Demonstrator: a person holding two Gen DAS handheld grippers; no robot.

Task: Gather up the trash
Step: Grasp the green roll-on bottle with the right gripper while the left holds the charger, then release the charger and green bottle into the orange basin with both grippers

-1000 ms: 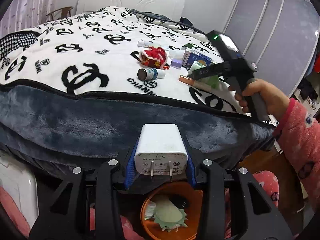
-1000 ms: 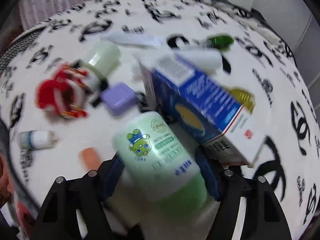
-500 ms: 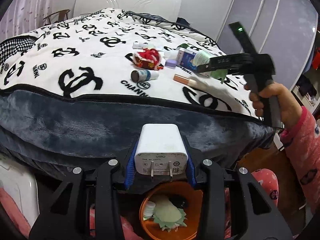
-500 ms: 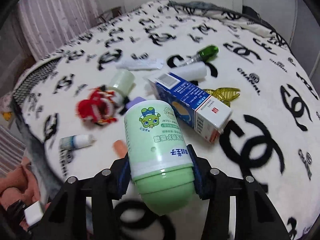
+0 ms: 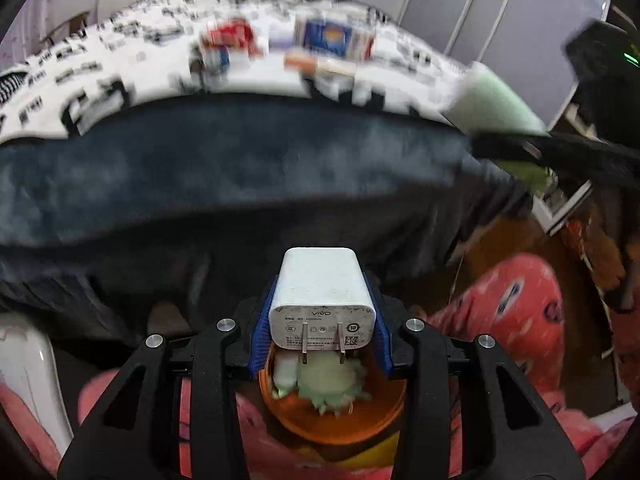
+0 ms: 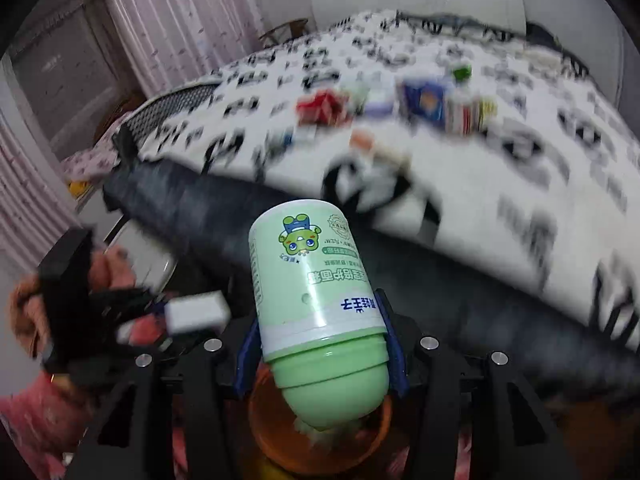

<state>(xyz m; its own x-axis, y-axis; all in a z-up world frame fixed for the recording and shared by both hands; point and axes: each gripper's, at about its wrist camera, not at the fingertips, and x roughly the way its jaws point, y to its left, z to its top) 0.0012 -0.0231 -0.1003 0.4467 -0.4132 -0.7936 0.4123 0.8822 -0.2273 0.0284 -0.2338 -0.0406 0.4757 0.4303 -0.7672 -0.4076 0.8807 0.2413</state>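
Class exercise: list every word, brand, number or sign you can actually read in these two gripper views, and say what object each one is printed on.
"vivo": plug face of the white charger held in the left gripper.
"10" in a circle: same face, beside the prongs.
Fine print and QR code there: too small.
Chinese text on the green bottle in the right gripper: upside down, unreadable.
Bedspread logos and blue box: blurred.
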